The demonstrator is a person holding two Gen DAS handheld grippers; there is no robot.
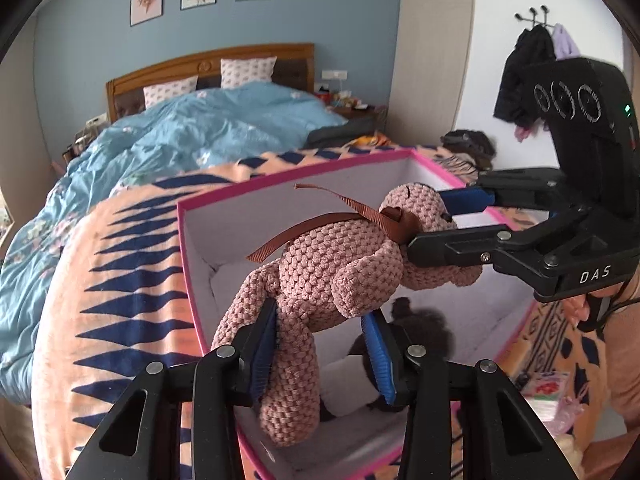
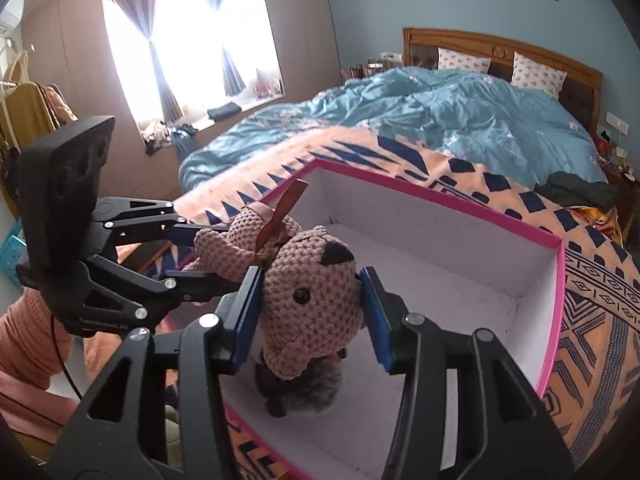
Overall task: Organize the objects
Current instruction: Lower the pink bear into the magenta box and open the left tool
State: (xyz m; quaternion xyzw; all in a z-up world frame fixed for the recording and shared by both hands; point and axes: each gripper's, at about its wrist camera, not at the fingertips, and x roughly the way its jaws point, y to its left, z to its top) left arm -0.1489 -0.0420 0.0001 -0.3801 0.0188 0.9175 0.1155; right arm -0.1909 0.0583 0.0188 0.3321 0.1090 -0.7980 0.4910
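Left gripper (image 1: 320, 344) clamped on the legs of the pink knitted bear (image 1: 332, 264), blue pads pressed into the yarn on either side. Right gripper (image 2: 312, 308) clamped on the bear's head, pads at both cheeks — so carried by two grips at once, stretched between them, hanging just above the open pink-edged box (image 1: 192, 248). Not yet set down: no part of the bear seen touching the box floor.

Below it, already inside the box, a dark furry toy (image 2: 304, 396); in the left view something white beside that too, not identifiable. So, as a judgement, partway through — at least one item stowed, the bear next to go in. Box resting on the orange and navy patterned blanket (image 1: 120, 280) at the foot of the bed. At the right edge of the left view, a small pink packet (image 1: 548, 392) lying on the blanket outside the box, possibly still to sort.

Only in the right view: the bear's face, eye and dark nose, the window and curtains. Only in the left view: the brown ribbon (image 1: 304, 232) trailing off the neck in full, the leg grip close up, coats on wall hooks.
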